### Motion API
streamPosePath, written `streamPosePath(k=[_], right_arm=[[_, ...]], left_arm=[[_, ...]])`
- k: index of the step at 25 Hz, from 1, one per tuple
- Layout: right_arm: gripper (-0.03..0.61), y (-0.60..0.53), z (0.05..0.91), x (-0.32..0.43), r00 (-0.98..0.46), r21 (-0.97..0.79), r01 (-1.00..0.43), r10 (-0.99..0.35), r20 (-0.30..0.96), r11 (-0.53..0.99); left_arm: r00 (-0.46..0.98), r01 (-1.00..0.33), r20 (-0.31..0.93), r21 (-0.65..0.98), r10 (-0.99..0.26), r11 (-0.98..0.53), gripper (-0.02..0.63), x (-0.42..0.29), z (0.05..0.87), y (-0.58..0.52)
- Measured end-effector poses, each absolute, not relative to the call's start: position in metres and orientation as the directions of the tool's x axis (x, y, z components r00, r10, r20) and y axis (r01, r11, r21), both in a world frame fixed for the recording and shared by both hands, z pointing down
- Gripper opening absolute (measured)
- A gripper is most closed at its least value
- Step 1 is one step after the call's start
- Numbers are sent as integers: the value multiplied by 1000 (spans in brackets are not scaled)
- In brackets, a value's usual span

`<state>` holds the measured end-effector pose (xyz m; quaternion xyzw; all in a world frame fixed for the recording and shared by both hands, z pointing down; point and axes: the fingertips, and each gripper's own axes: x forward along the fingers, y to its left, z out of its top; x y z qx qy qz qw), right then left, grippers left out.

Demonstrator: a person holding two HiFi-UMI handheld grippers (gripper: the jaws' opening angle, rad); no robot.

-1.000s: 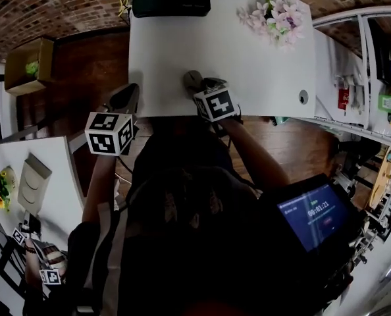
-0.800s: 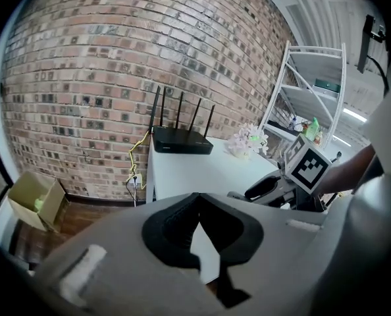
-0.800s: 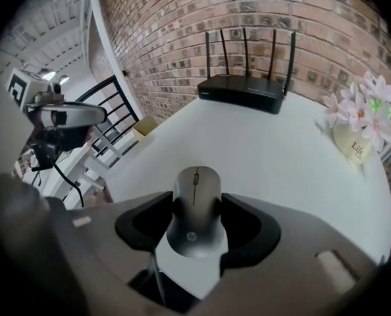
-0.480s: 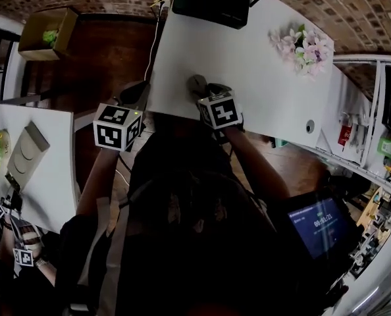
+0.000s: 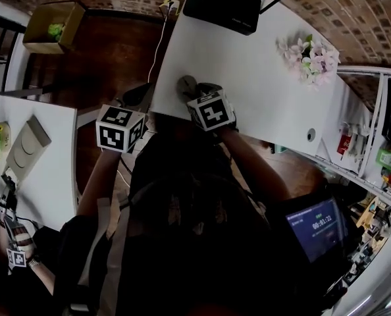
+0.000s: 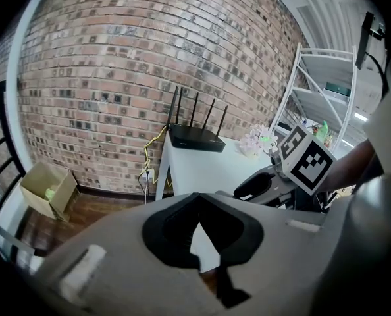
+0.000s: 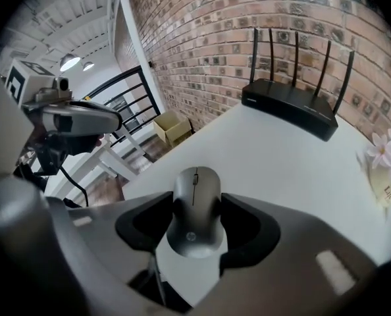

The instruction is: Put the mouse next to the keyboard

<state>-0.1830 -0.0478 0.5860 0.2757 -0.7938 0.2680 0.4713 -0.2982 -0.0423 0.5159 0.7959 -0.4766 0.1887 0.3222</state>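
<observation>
My right gripper has its fingers pressed against both sides of the grey mouse. The mouse is at the edge of the white table farthest from the router, with its wheel end turned away from the gripper. I cannot tell whether it rests on the top or is just lifted. My left gripper has its fingertips touching with nothing between them. It hangs off that same far edge, left of the mouse, over the wooden floor. Flowers lie on the table to the right of the router, and a cardboard box sits on the floor to its left, by the brick wall.
</observation>
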Motion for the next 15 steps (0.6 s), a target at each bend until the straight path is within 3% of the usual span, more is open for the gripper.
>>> streamPosePath(k=[15], right_arm=[[232, -36, 583, -225, -452, -200, -620, -137, 882, 758]], left_arm=[[456, -890, 617, 325, -642, -320, 2, -309, 519, -38]])
